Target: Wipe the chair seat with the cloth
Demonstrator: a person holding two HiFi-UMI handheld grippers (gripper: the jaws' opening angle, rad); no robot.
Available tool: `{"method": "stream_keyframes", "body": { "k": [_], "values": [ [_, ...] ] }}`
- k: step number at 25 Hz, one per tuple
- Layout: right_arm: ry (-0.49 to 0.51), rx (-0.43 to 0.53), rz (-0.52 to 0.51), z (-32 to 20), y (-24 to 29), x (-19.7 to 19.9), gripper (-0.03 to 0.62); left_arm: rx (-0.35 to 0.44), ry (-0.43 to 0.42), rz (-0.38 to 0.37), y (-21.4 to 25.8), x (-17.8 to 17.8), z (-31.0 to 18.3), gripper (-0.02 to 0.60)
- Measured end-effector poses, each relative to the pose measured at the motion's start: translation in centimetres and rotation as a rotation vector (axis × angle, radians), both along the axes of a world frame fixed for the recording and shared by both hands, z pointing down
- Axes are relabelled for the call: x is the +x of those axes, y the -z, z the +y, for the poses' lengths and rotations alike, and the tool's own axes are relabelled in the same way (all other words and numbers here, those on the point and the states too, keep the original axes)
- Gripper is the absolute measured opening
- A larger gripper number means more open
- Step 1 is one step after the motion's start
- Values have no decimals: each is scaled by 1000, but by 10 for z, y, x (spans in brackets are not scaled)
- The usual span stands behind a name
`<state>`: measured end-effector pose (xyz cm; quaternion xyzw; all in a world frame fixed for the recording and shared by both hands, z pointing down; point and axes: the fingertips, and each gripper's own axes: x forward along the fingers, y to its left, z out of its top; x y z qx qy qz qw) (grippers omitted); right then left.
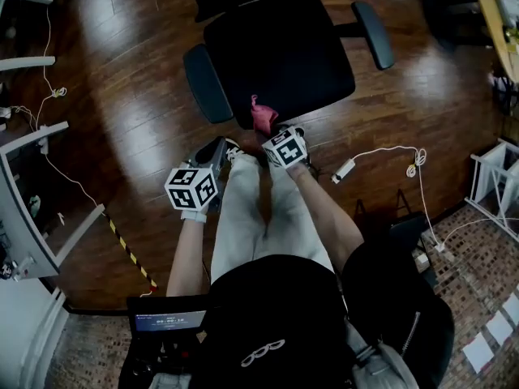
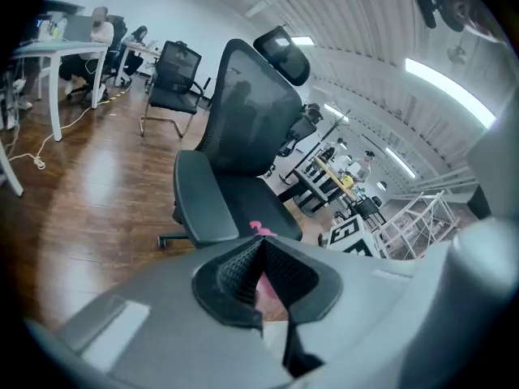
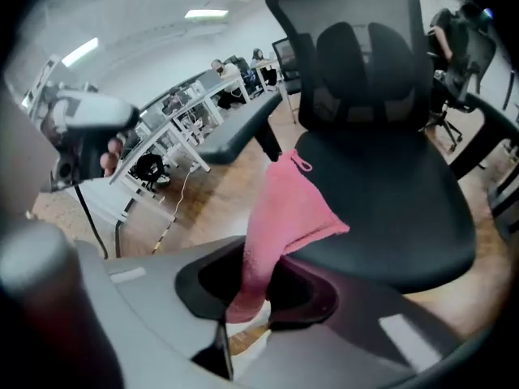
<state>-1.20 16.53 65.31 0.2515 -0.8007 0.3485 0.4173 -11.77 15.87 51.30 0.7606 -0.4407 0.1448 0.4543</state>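
Note:
A black office chair stands in front of me, its seat (image 1: 284,51) facing me in the head view. My right gripper (image 1: 274,132) is shut on a pink cloth (image 1: 262,117), which lies over the seat's front edge. In the right gripper view the cloth (image 3: 288,209) runs up from between the jaws onto the seat (image 3: 397,209). My left gripper (image 1: 212,154) hangs lower left of the chair, shut with nothing in it. In the left gripper view the chair (image 2: 243,136) and the cloth (image 2: 261,230) show beyond the closed jaws.
The chair's armrests (image 1: 203,83) (image 1: 373,35) flank the seat. A white cable with a plug (image 1: 381,156) lies on the wooden floor (image 1: 122,112) at the right. White table legs (image 1: 28,144) stand at the left, a white rack (image 1: 499,181) at the right. A laptop (image 1: 166,322) is near my body.

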Motion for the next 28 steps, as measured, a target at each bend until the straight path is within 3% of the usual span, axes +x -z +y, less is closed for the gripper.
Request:
{"method": "stream_keyframes", "body": {
  "k": [6,15,22,28],
  "values": [
    [-129,148,-45,-38,121,50,67,61,-20,-32,58,15,3,-6],
    [-224,378,-163,-24,275,96,67,237,-13,-52,155,69,-16,-6],
    [-301,421,-222,12,308,144,66,297,-75,-89,181,130,-2,-6],
    [-318,426,-230,20,311,167,66,306,-92,-96,190,149,7,-6]
  ]
}}
